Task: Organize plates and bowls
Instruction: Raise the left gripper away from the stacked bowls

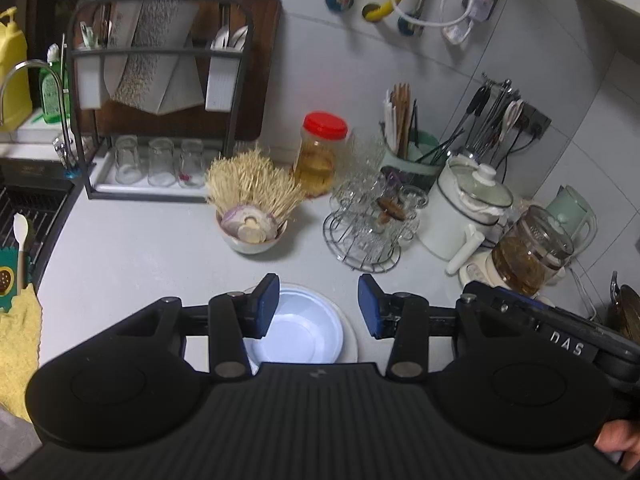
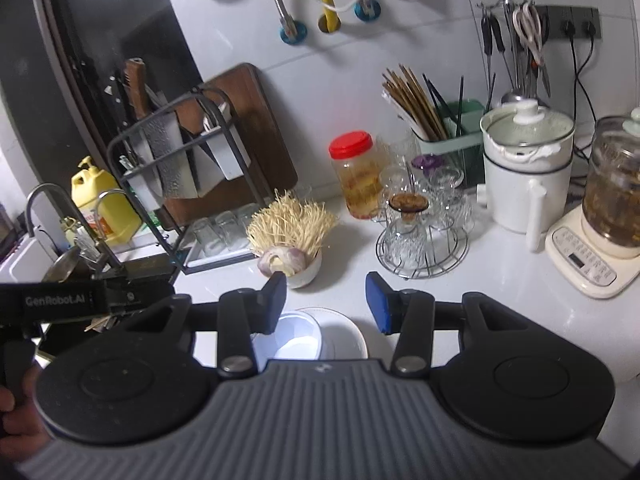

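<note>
White and shallow, a bowl [image 1: 304, 326] sits inside a white plate [image 1: 349, 332] on the pale grey worktop [image 1: 140, 248], just below my left tongs [image 1: 318, 306]. Those tongs are spread wide and hold nothing; their blue pads [image 1: 266, 306] hang either side of the bowl without touching it. My right tongs [image 2: 326, 302] are spread too, empty, above the same bowl [image 2: 298, 338] and plate [image 2: 348, 330].

Behind the bowl stands a small ceramic bowl [image 1: 252, 240] holding onion pieces and a tuft of enoki mushrooms [image 1: 250, 184]. To its right is a wire stand [image 1: 362, 240] carrying cut-glass cups, then a red-lidded jar [image 1: 320, 152] of amber liquid. A green holder [image 1: 412, 156] is packed with chopsticks. Further right are a white electric pot [image 1: 464, 208] with a glass lid and a glass kettle [image 1: 528, 252] of brown contents on its base.

At the left a black drying rack [image 1: 160, 92] holds cleavers and three upturned glasses, with a dark wooden chopping board behind it. A yellow cloth [image 1: 18, 344] lies at the sink edge.
</note>
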The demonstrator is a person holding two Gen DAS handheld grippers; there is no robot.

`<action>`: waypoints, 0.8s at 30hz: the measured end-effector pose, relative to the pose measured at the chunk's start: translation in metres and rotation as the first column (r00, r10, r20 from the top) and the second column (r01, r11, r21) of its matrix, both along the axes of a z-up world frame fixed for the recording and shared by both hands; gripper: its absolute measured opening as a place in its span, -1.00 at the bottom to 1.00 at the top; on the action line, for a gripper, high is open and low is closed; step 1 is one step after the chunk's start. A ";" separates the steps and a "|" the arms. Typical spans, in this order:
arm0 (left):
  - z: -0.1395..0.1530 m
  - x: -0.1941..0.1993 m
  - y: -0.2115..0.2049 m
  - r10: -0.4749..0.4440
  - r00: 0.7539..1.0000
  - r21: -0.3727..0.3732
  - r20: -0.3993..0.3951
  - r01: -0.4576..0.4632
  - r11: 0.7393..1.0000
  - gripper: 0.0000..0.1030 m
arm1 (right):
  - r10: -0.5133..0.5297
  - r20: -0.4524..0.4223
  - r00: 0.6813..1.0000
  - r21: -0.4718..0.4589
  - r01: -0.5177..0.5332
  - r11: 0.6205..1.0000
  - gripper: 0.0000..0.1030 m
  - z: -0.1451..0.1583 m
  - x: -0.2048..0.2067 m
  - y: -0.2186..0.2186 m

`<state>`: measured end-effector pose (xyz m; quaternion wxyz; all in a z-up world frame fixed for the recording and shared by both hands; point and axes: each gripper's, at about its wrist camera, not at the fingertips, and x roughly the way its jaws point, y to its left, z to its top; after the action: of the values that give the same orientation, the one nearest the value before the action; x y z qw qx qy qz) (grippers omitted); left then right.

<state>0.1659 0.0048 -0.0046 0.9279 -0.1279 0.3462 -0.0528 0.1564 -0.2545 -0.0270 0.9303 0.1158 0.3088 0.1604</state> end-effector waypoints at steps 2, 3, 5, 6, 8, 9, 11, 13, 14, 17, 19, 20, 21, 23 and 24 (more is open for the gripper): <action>0.003 -0.009 -0.009 -0.002 1.000 0.005 0.021 0.002 1.000 -0.02 | 0.016 0.015 1.000 -0.001 -0.016 1.000 -0.08 0.002 -0.008 -0.004; 0.004 -0.013 -0.014 -0.003 1.000 0.009 0.023 0.003 1.000 0.00 | 0.022 0.021 1.000 -0.004 -0.022 1.000 -0.08 0.003 -0.013 -0.006; 0.004 -0.020 -0.022 -0.004 1.000 0.016 0.023 0.004 1.000 0.01 | 0.030 0.032 0.999 -0.007 -0.030 1.000 -0.08 0.004 -0.021 -0.011; 0.004 -0.024 -0.025 -0.002 1.000 0.016 0.024 0.002 1.000 0.02 | 0.031 0.035 0.999 -0.008 -0.030 1.000 -0.08 0.004 -0.025 -0.013; 0.004 -0.032 -0.031 0.002 1.000 0.016 0.026 -0.002 1.000 0.04 | 0.027 0.039 0.999 -0.007 -0.026 1.000 -0.08 0.005 -0.032 -0.019; 0.003 -0.036 -0.032 0.005 1.000 0.016 0.027 -0.005 1.000 0.05 | 0.025 0.041 0.999 -0.007 -0.025 1.000 -0.08 0.005 -0.036 -0.021; 0.003 -0.045 -0.036 0.008 0.999 0.019 0.032 -0.009 1.000 0.08 | 0.028 0.049 0.998 -0.007 -0.027 1.000 -0.08 0.005 -0.044 -0.025; 0.002 -0.054 -0.041 0.007 0.999 0.022 0.041 -0.008 1.000 0.11 | 0.034 0.056 0.998 -0.011 -0.034 0.999 -0.08 0.006 -0.051 -0.028; 0.001 -0.059 -0.043 0.008 0.999 0.025 0.041 -0.009 1.000 0.13 | 0.036 0.058 0.998 -0.013 -0.035 0.999 -0.08 0.006 -0.055 -0.030; 0.000 -0.072 -0.048 0.015 0.999 0.030 0.041 -0.016 0.999 0.17 | 0.040 0.060 0.997 -0.017 -0.039 0.999 -0.08 0.005 -0.066 -0.035; 0.000 -0.082 -0.050 0.028 0.999 0.029 0.042 -0.029 0.999 0.22 | 0.042 0.058 0.997 -0.019 -0.041 0.999 -0.08 0.004 -0.075 -0.038; -0.001 -0.087 -0.051 0.034 0.999 0.028 0.039 -0.035 0.999 0.24 | 0.042 0.056 0.998 -0.020 -0.041 0.999 -0.08 0.003 -0.078 -0.039; -0.002 -0.091 -0.052 0.038 0.999 0.027 0.037 -0.039 0.999 0.25 | 0.041 0.053 0.998 -0.022 -0.040 0.999 -0.08 0.002 -0.082 -0.041; -0.005 -0.099 -0.053 0.044 0.999 0.026 0.027 -0.045 0.999 0.29 | 0.039 0.046 0.998 -0.026 -0.038 0.999 -0.08 0.001 -0.088 -0.044; -0.006 -0.102 -0.054 0.046 0.999 0.025 0.021 -0.047 0.999 0.30 | 0.038 0.042 0.998 -0.028 -0.037 0.999 -0.08 0.000 -0.092 -0.045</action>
<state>0.0637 -0.0492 -0.0103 0.9338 -0.1233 0.3346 -0.0280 0.0648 -0.2997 -0.0268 0.9350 0.0936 0.2934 0.1761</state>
